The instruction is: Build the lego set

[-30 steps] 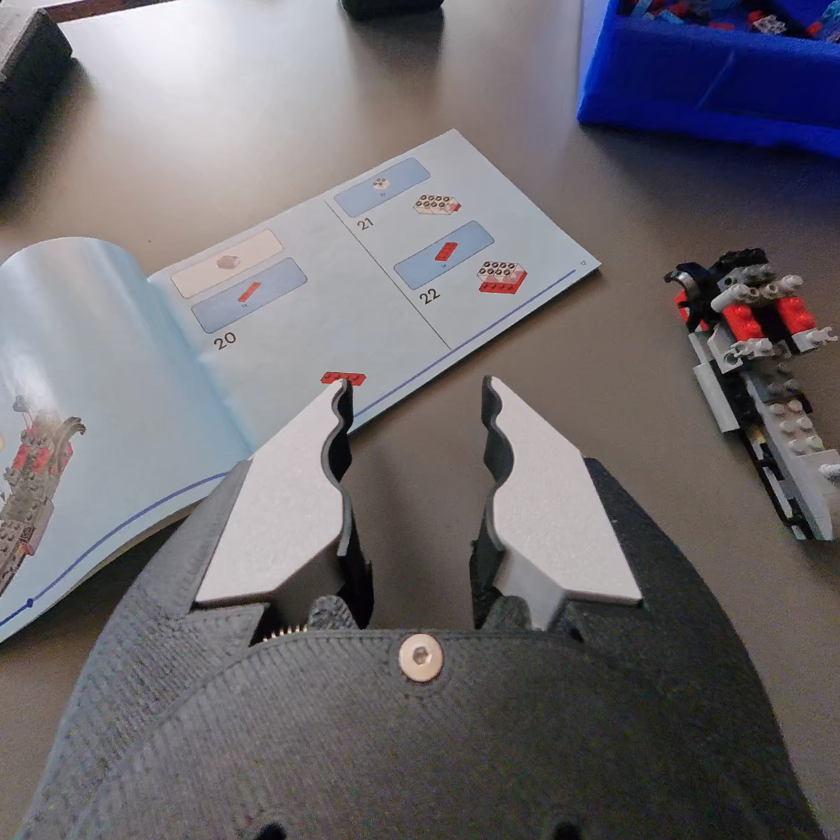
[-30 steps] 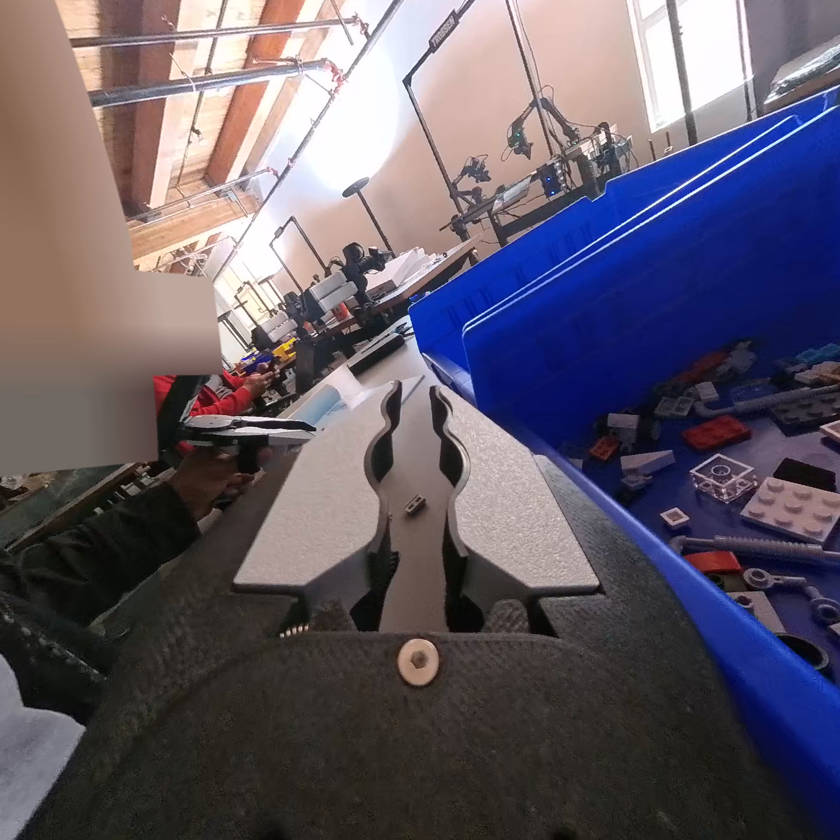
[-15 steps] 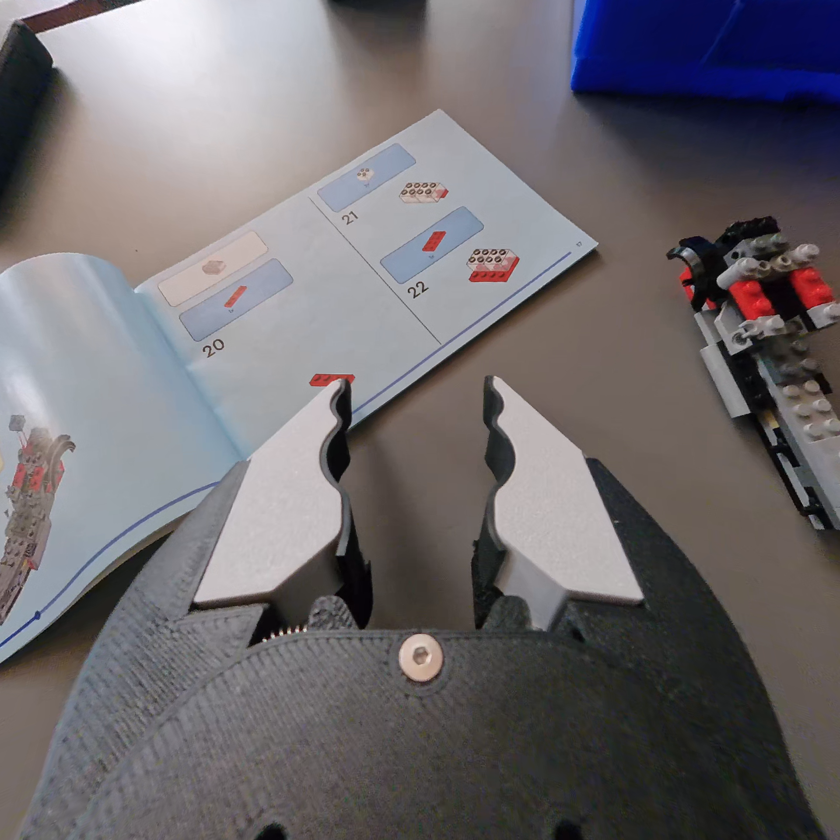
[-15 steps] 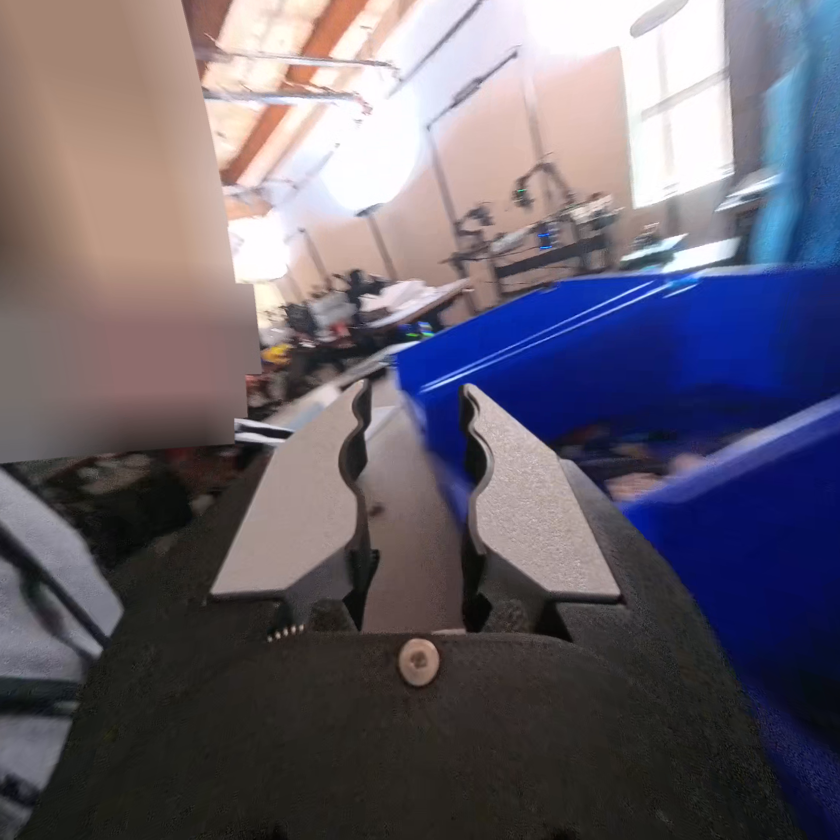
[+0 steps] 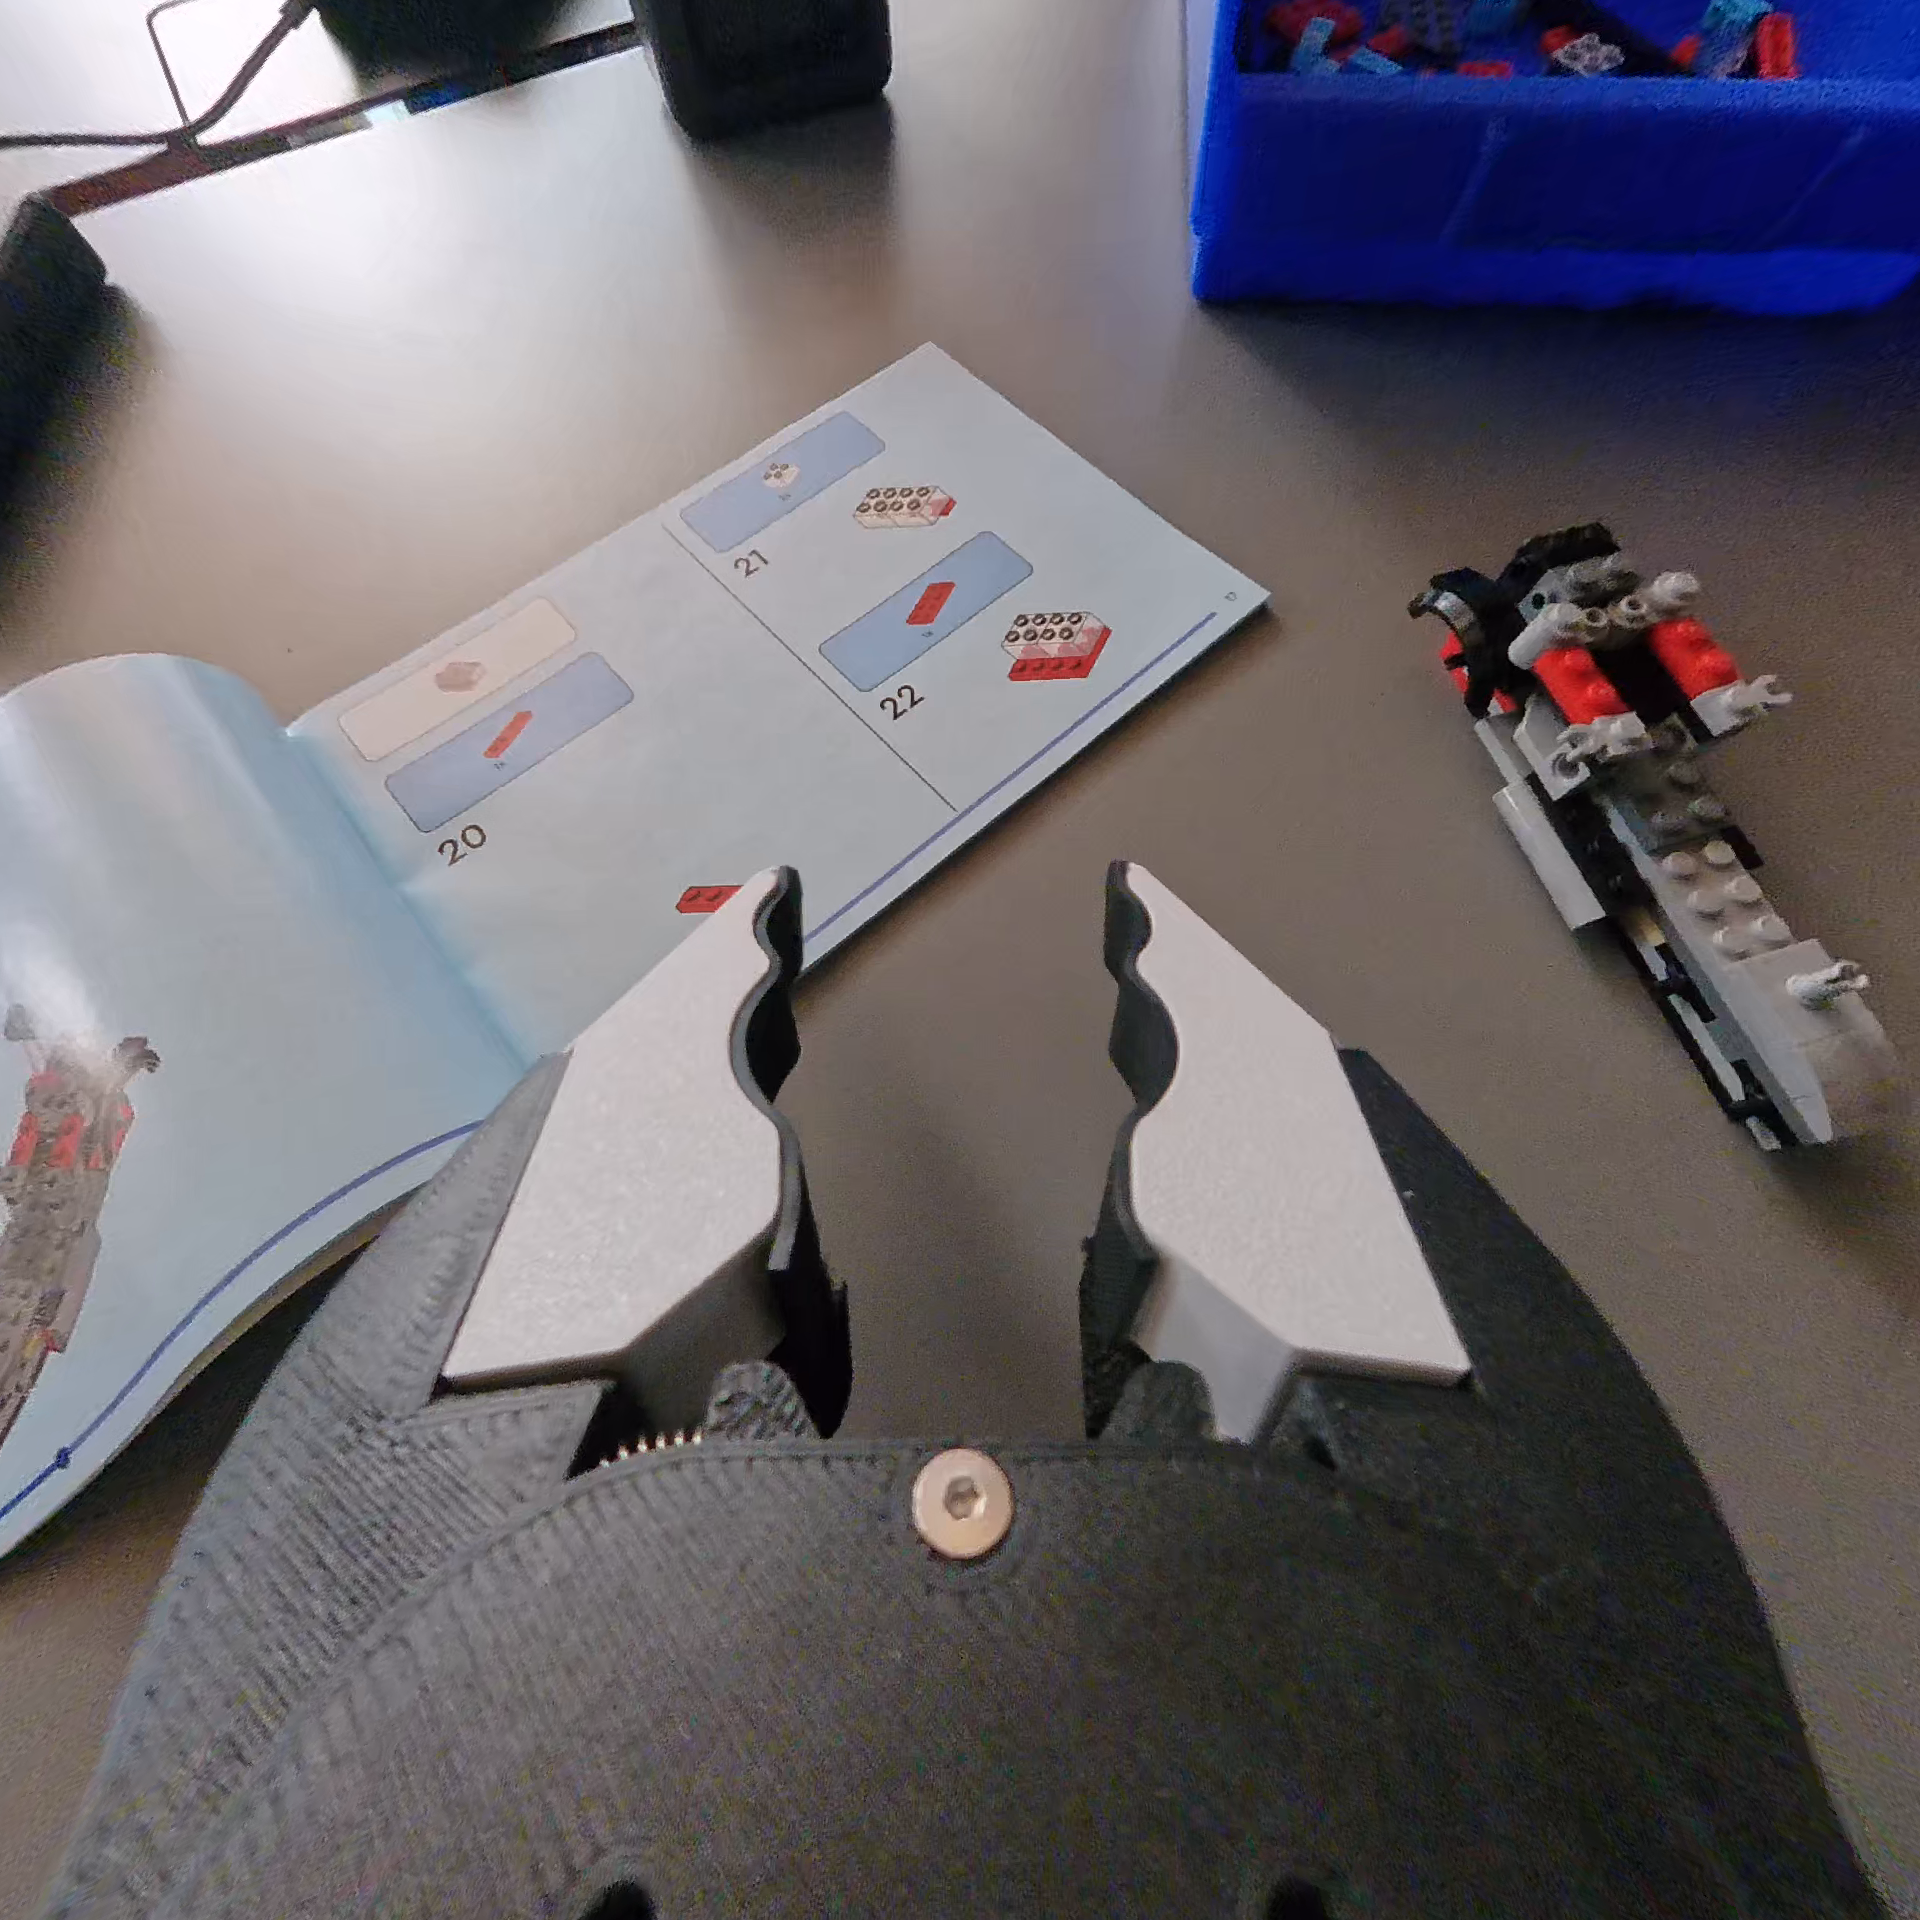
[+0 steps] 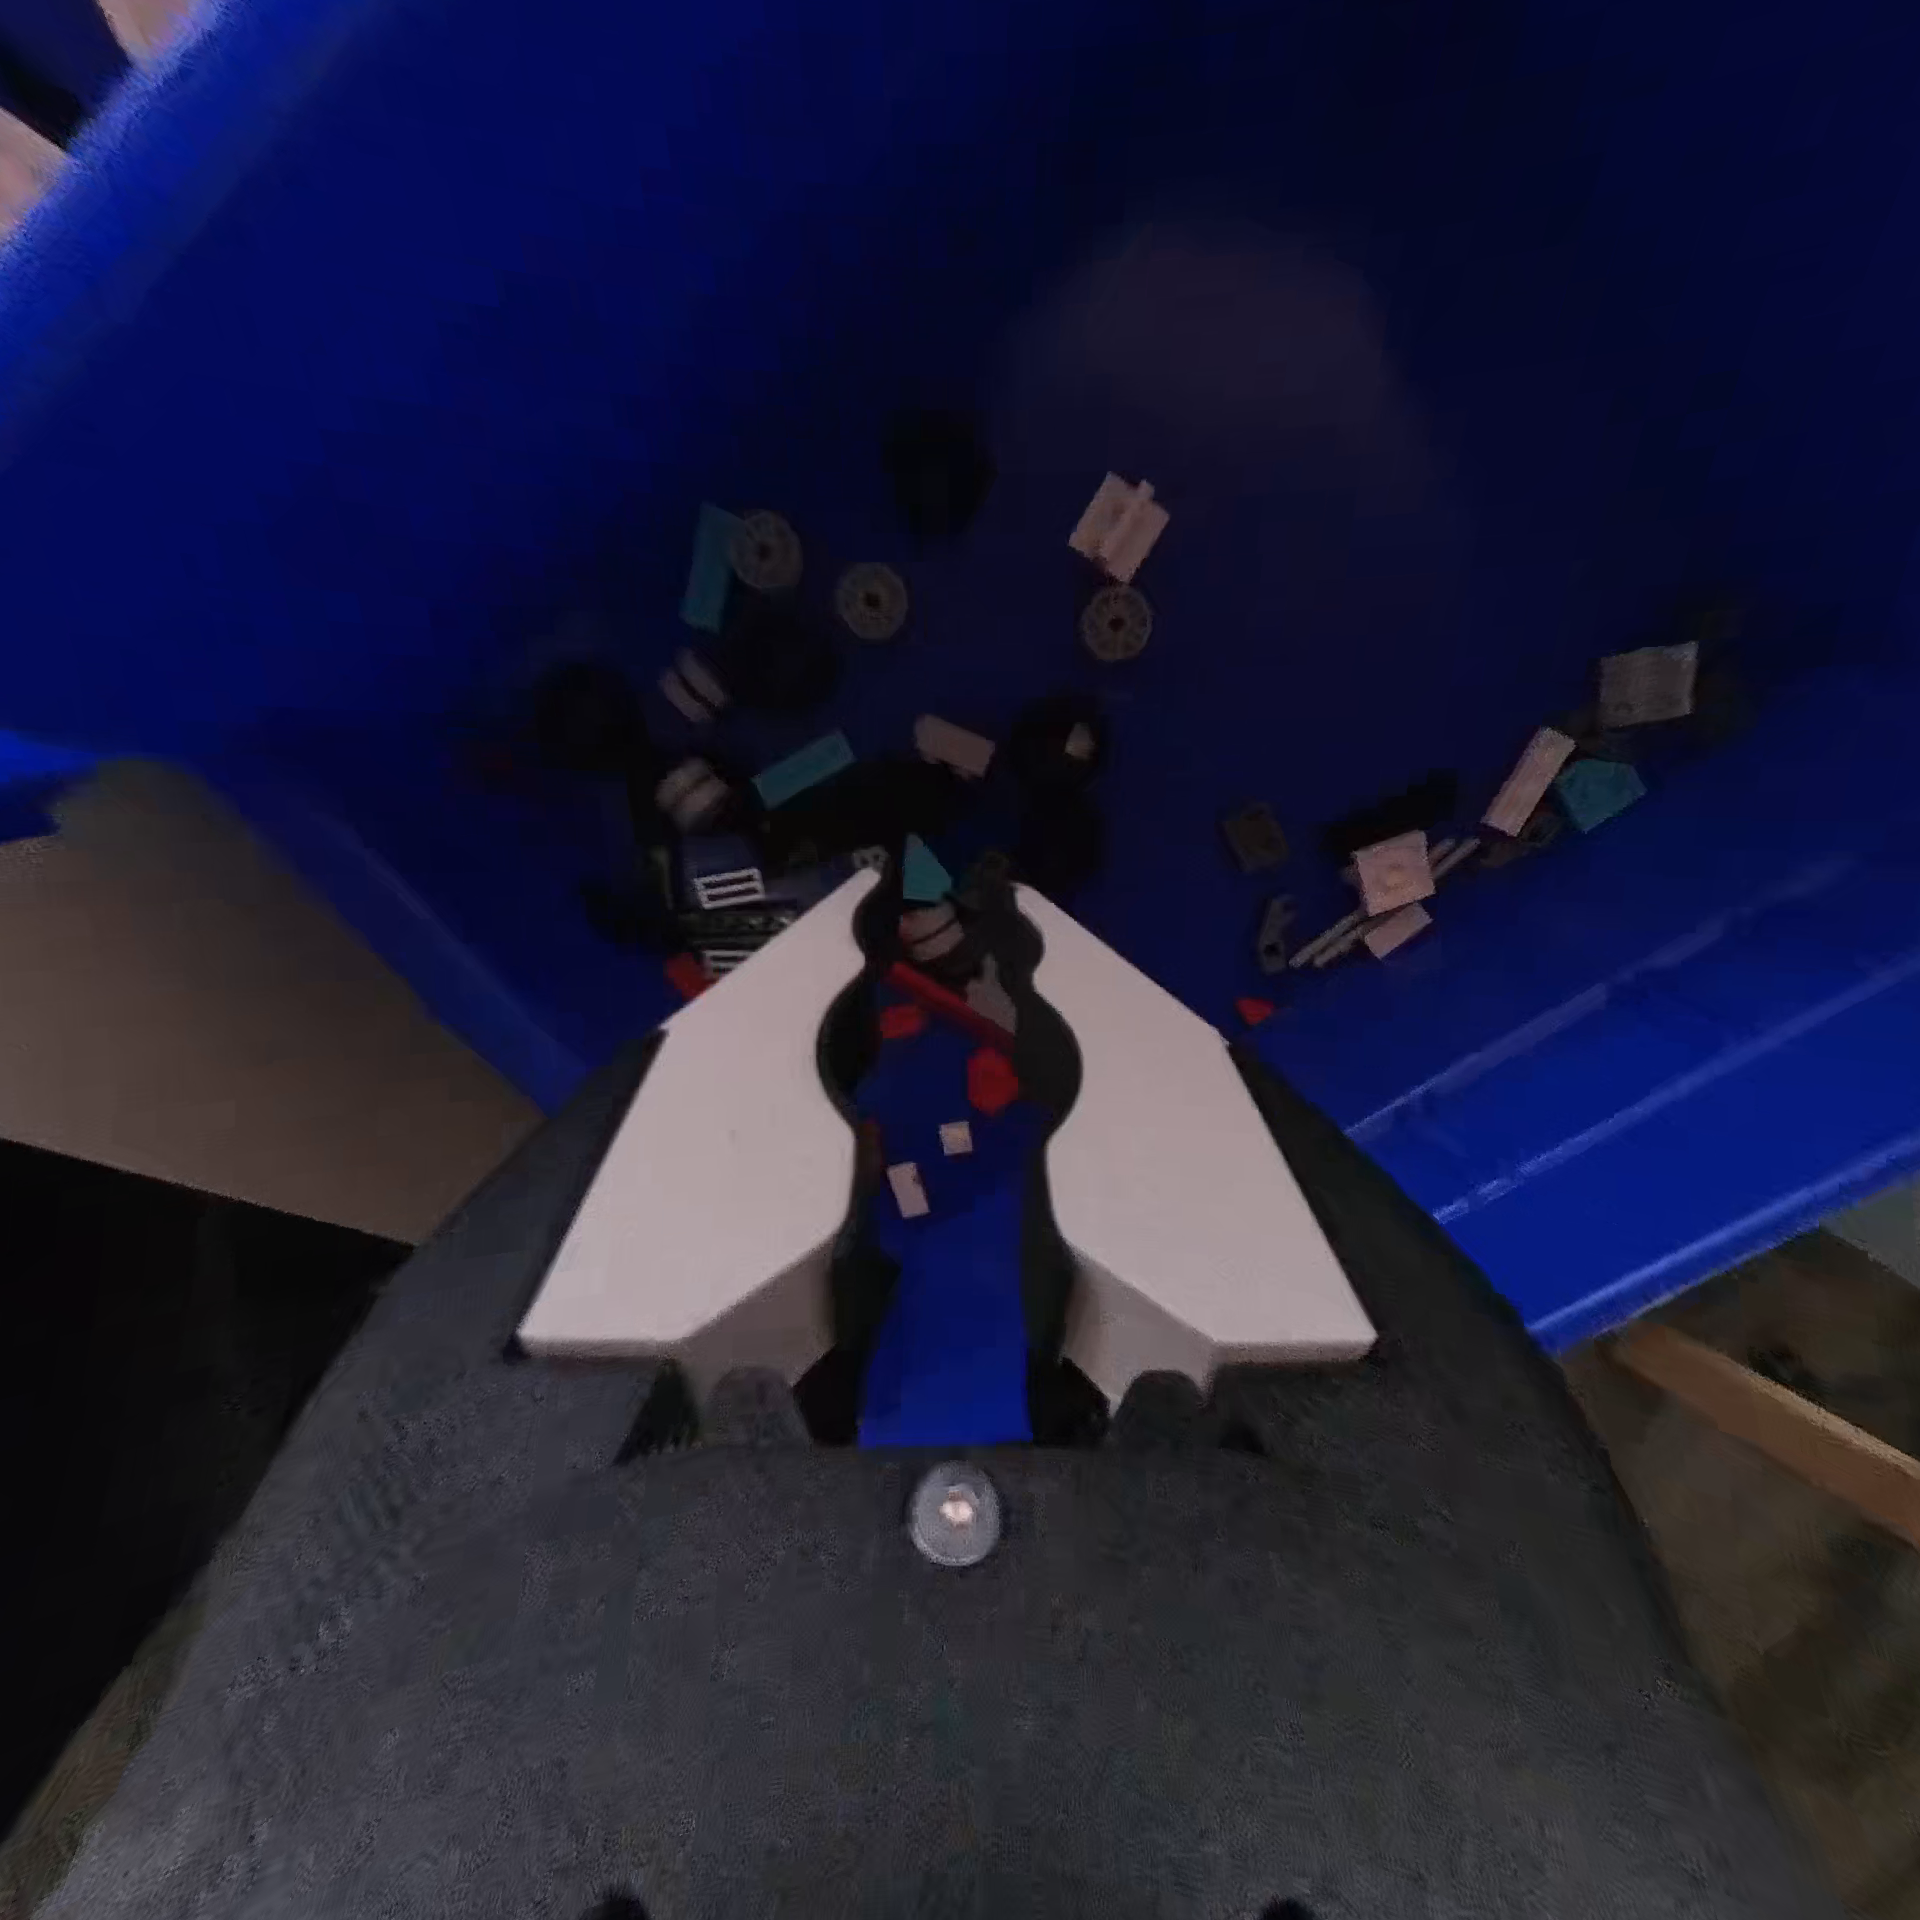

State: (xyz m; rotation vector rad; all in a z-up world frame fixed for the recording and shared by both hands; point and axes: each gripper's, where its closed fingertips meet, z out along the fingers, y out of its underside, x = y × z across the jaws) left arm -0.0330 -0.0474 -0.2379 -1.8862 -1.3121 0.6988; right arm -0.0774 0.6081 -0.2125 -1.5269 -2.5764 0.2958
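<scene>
Left gripper (image 5: 951, 883) jaws spread wide, empty, above dark table (image 5: 1299, 1039), small red plate (image 5: 707, 897) on open instruction booklet (image 5: 623, 748) beside left fingertip, part-built lego model (image 5: 1652, 831) well right, right gripper (image 6: 945, 883) narrowly parted, holding nothing, over loose pieces (image 6: 800, 769) inside blue bin (image 6: 416, 364).

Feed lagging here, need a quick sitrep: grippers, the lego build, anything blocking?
Left gripper open, empty, over table by the instruction booklet. Right gripper part open, nothing clamped, over loose pieces in blue bin. Partial model untouched on table. No obstruction seen.
</scene>
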